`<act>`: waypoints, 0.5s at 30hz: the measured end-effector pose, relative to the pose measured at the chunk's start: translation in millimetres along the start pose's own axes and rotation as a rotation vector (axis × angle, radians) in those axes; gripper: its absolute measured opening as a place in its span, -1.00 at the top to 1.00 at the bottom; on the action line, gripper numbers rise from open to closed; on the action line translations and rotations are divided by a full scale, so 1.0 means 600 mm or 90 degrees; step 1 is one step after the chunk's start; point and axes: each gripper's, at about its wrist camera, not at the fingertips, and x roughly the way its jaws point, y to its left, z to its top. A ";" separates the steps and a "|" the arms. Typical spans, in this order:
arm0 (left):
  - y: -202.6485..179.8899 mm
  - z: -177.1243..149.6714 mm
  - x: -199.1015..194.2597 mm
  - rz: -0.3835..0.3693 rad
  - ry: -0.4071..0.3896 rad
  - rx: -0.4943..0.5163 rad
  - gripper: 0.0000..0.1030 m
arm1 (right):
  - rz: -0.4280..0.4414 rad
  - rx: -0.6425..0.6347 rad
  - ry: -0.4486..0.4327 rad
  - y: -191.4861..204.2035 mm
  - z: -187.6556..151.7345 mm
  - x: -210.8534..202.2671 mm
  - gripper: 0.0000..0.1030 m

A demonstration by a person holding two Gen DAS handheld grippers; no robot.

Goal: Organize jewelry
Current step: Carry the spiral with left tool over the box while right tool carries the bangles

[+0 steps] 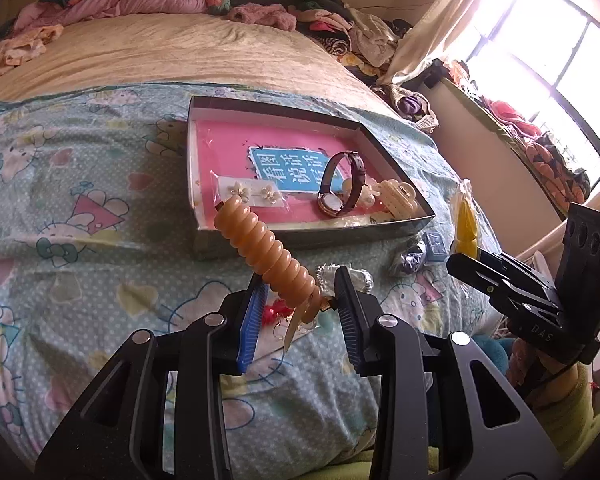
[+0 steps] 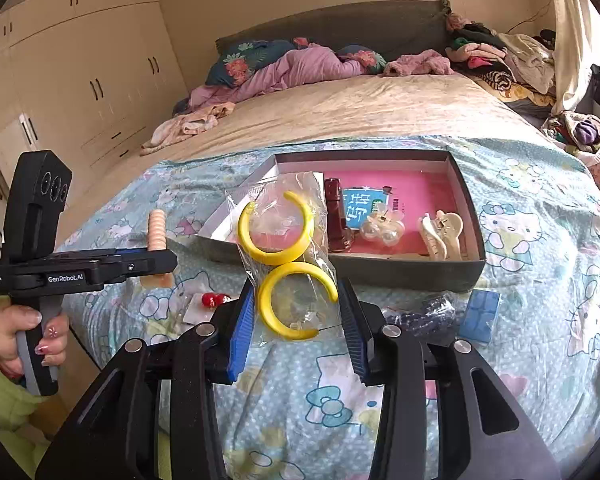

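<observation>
The left tool (image 1: 300, 300) is closed on a ribbed orange hair clip (image 1: 266, 254), lifted above the bed (image 1: 80, 200). The right tool (image 2: 296, 312) pinches a clear bag (image 2: 284, 240) of yellow hoop earrings (image 2: 276, 228) — perhaps by its lower edge — near the box (image 2: 420, 272) holding a watch (image 1: 340, 184).

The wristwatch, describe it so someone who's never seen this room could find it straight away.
On the bed, a shallow dark box lies on the cartoon-cat sheet with a pink book flat inside it. The wristwatch sits on that book, near the box's right end, beside the cream hair clips. It is the only item with a dark brown strap loop and a round white dial.
</observation>
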 end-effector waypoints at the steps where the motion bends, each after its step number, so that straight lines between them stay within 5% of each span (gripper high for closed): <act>1: -0.003 0.005 0.002 0.001 -0.002 0.004 0.48 | -0.003 0.004 -0.004 -0.003 0.001 -0.003 0.25; 15: -0.028 0.060 0.042 0.003 -0.020 0.038 0.48 | -0.044 0.027 -0.052 -0.047 0.026 -0.034 0.25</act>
